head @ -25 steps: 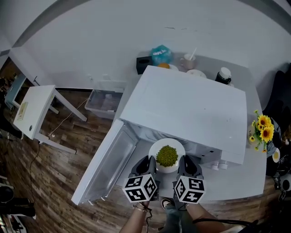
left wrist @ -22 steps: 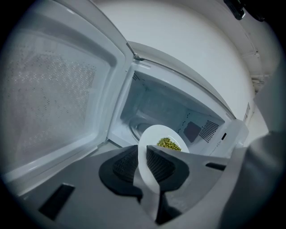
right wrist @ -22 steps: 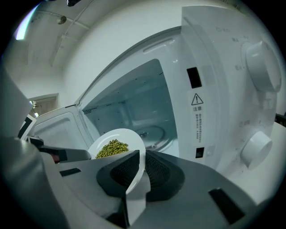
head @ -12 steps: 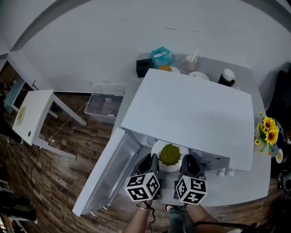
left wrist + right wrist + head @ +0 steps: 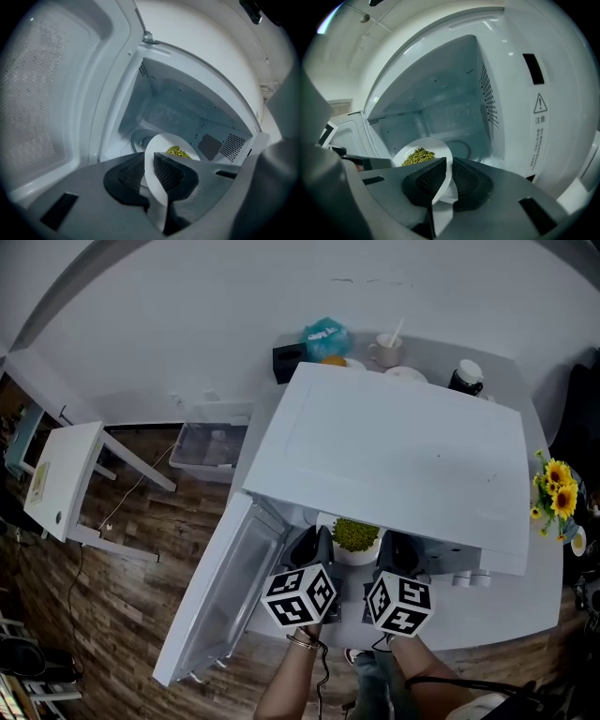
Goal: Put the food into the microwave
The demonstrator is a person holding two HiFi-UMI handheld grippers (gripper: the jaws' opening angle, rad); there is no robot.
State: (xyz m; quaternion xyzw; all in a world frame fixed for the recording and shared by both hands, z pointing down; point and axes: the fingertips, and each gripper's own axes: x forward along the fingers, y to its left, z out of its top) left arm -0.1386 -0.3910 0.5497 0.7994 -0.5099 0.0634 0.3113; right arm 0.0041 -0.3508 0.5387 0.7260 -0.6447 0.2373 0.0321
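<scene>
Ok, status: left hand-held gripper [image 5: 151, 176] is closed tight on the left rim of the plate [image 5: 438, 149], and right hand-held gripper [image 5: 444, 180] is pinched shut on the right rim. The plate carries green beans [image 5: 355, 533] and sits at the mouth of the microwave [image 5: 394, 456], partly under its top edge. The turntable ring [image 5: 464, 146] lies on the cavity floor just beyond the plate.

Surroundings:
- Door [image 5: 220, 587] is swung wide to the left, beside the left gripper.
- Behind the microwave on the counter [image 5: 497, 615]: teal bag [image 5: 325, 336], black box [image 5: 288, 360], cup [image 5: 386, 351] w/ a stick in it, dark jar [image 5: 466, 376].
- Sunflowers [image 5: 555, 488] are at the counter's right edge.
- On the wood floor to the left: clear bin [image 5: 208, 448] and small white table [image 5: 61, 479].

Counts: 2 grippers, 1 plate, 1 heap of beans, 1 microwave, 1 each of the rest.
</scene>
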